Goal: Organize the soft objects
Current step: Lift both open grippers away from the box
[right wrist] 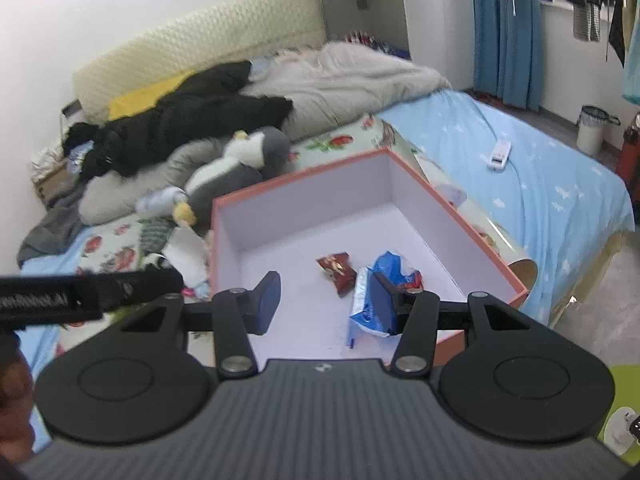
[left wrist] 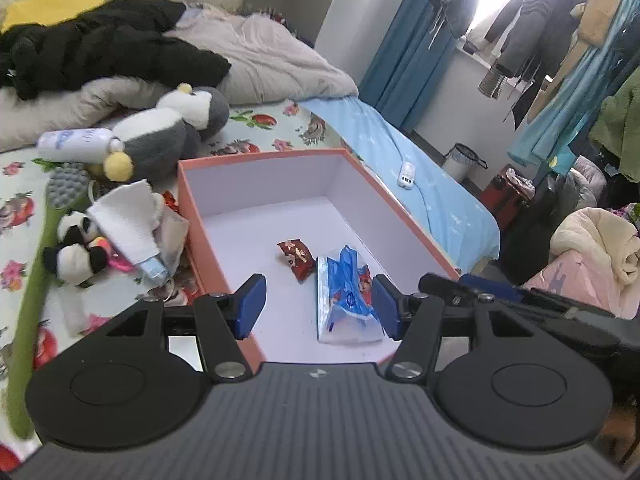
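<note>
Open-topped box (left wrist: 280, 216) on the bed, far half of its floor bare. Near the front, a red snack packet (left wrist: 297, 258) and a blue tissue pack (left wrist: 346, 300). Crowded just left of the box: penguin toy (left wrist: 168, 128), bottle (left wrist: 76, 145), folded cloth (left wrist: 128, 216), panda toy (left wrist: 78, 248).

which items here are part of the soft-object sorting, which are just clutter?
In the job:
- orange box, holding a blue tissue pack and a red snack packet
- penguin plush
- panda plush
- white towel

Lying about:
- white bottle
- green brush
- remote
- black jacket
- bin
</note>
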`<act>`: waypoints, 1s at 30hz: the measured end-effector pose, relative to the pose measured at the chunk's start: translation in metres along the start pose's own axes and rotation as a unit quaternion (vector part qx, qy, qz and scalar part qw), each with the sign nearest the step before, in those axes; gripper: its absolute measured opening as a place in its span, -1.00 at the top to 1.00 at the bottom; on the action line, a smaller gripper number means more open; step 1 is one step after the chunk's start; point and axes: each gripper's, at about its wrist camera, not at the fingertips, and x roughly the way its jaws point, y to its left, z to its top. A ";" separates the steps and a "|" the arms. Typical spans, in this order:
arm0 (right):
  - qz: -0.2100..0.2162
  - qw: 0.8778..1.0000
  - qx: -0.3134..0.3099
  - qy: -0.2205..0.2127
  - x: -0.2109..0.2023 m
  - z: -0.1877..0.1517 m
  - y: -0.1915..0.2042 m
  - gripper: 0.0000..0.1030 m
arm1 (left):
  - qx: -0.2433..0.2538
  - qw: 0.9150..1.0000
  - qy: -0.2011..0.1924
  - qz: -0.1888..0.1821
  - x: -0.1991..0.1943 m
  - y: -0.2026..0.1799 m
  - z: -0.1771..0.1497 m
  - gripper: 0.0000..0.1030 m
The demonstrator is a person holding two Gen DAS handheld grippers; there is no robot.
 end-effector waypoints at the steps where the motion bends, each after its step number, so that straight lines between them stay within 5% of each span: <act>1: 0.003 1.000 0.001 -0.005 -0.008 -0.001 0.002 -0.02 | 0.003 1.000 -0.006 0.001 -0.010 -0.002 -0.004 -0.24; 13: 0.032 0.999 -0.020 -0.038 -0.085 -0.033 0.034 -0.02 | 0.002 0.998 -0.055 0.019 -0.108 -0.002 -0.058 -0.33; 30: 0.080 0.995 -0.054 -0.010 -0.083 -0.071 0.082 -0.02 | -0.045 0.992 -0.063 0.099 -0.160 0.051 -0.104 -0.33</act>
